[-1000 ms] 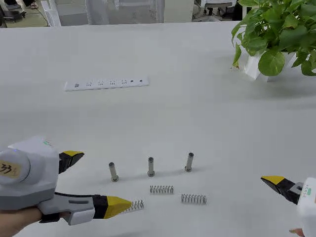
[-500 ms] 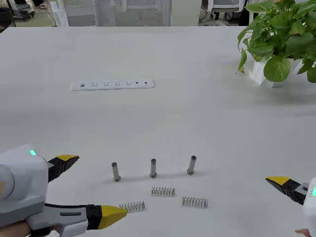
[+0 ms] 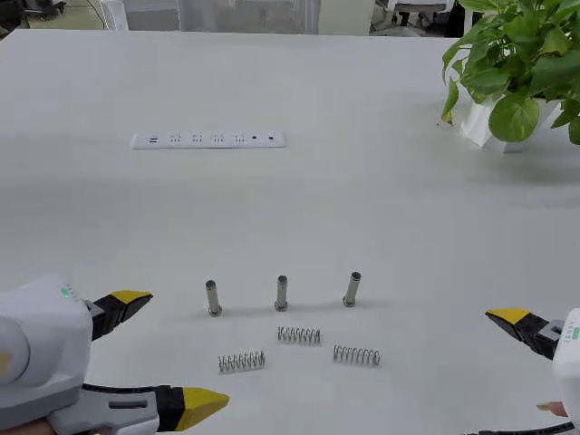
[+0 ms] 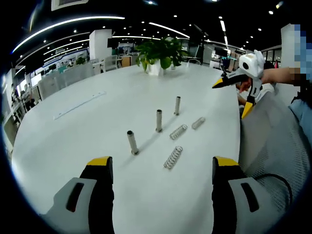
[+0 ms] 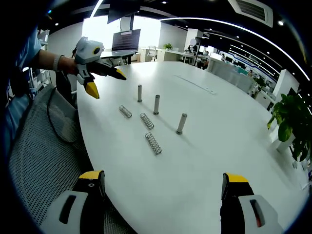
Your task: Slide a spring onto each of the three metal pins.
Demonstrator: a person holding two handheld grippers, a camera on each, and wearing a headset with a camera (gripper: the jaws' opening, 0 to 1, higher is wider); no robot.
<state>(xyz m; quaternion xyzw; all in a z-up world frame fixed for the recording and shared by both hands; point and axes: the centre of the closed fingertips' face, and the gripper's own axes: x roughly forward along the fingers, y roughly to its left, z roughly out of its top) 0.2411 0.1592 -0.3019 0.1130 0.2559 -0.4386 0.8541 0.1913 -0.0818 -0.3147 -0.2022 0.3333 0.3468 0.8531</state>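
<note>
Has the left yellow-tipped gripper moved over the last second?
Yes. The left yellow-tipped gripper has drawn back toward the person: its lower jaw overlapped the leftmost coiled metal spring, and now ends short of it.

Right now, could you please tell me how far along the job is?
Nothing is done yet: the left pin, middle pin and right pin stand bare. Nothing is in hand: the left hand-held gripper and right hand-held gripper are open, empty. Left to do: the left spring, middle spring and right spring, all lying on the table.
</note>
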